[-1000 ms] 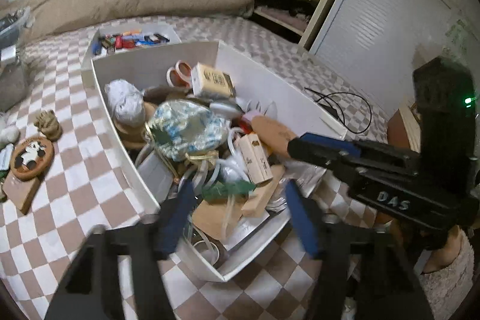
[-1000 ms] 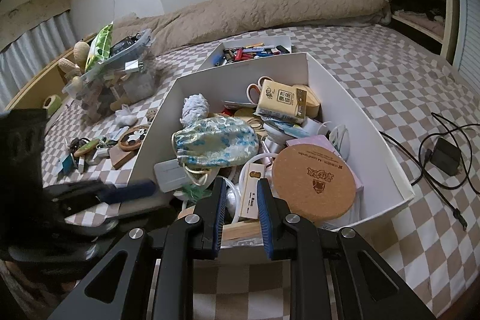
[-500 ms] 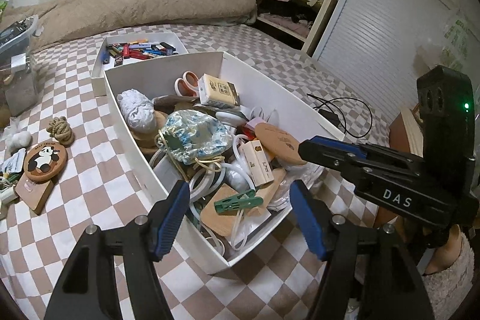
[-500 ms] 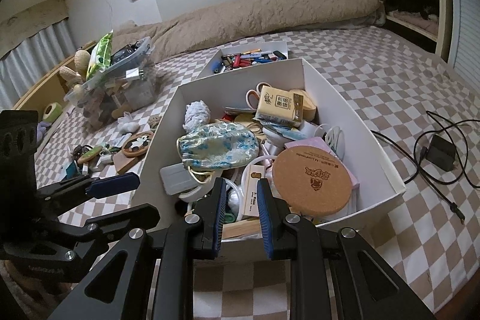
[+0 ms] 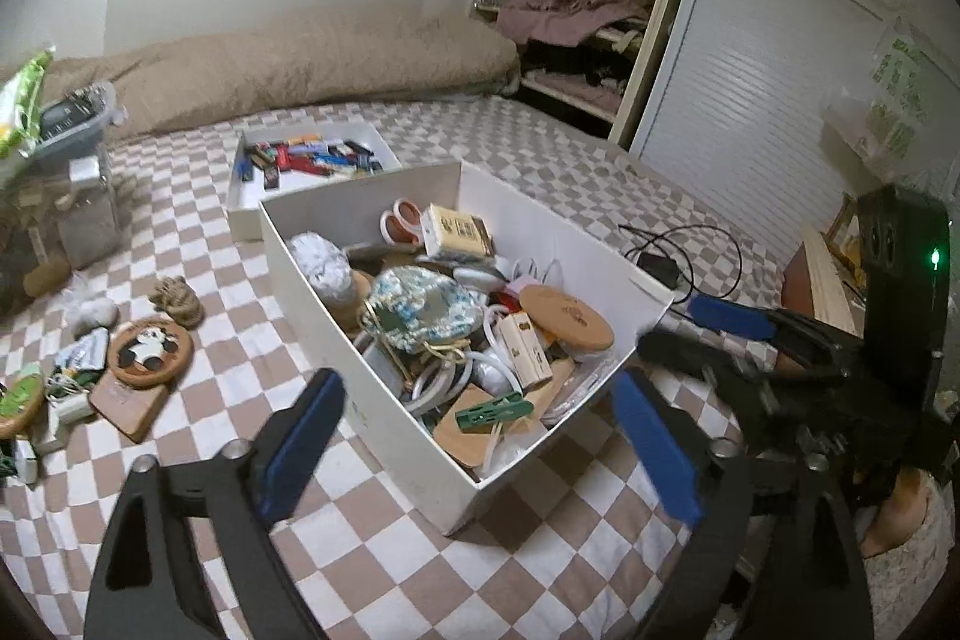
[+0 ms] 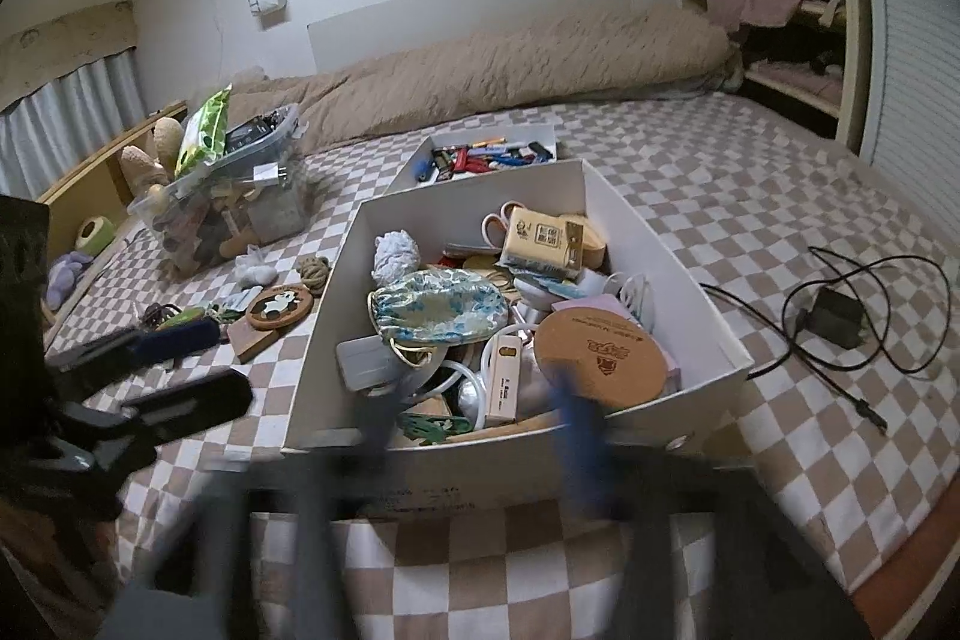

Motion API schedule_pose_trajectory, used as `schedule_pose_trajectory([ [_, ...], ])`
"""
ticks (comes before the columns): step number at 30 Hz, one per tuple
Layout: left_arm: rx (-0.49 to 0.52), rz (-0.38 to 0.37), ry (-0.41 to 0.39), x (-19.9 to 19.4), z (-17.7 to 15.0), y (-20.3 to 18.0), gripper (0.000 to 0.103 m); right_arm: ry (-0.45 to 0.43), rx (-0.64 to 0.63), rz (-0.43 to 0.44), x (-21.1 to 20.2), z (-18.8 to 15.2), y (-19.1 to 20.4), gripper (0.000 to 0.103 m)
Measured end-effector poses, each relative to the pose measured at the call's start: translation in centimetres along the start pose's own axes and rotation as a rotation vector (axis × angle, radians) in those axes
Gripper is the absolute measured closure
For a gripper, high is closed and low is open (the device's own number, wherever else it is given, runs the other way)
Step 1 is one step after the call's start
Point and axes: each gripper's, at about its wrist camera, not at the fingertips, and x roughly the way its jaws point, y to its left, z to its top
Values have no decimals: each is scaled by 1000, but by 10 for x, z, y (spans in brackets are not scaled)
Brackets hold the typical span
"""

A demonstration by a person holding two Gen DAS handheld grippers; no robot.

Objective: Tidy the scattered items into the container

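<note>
both sets of jaws are opening, empty, over the white box. the panda coaster (on the bed, beside the box) lies nearer the left gripper, the right gripper being farther.

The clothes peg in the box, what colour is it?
The clothes peg is green, clearest in the left wrist view.

Right gripper: fingers smeared by motion blur in its own view, jaws opening, nothing clearly between them.
Box: lower contents buried under the top layer; near wall partly behind the blurred fingers.
Clear bin: cut off by the frame edge.
</note>
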Motion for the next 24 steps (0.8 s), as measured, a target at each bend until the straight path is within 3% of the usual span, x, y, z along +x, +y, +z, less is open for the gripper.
schedule_pose_trajectory([
  [5,9,12,-49,-23,2,1,0,-46,-18,-25,-17,-2,8,8],
  [7,7,16,-62,-30,3,2,0,-69,-21,-36,-24,-2,11,0],
  [24,-13,98,-121,-74,-12,15,0,-144,-53,-50,-65,-4,33,0],
])
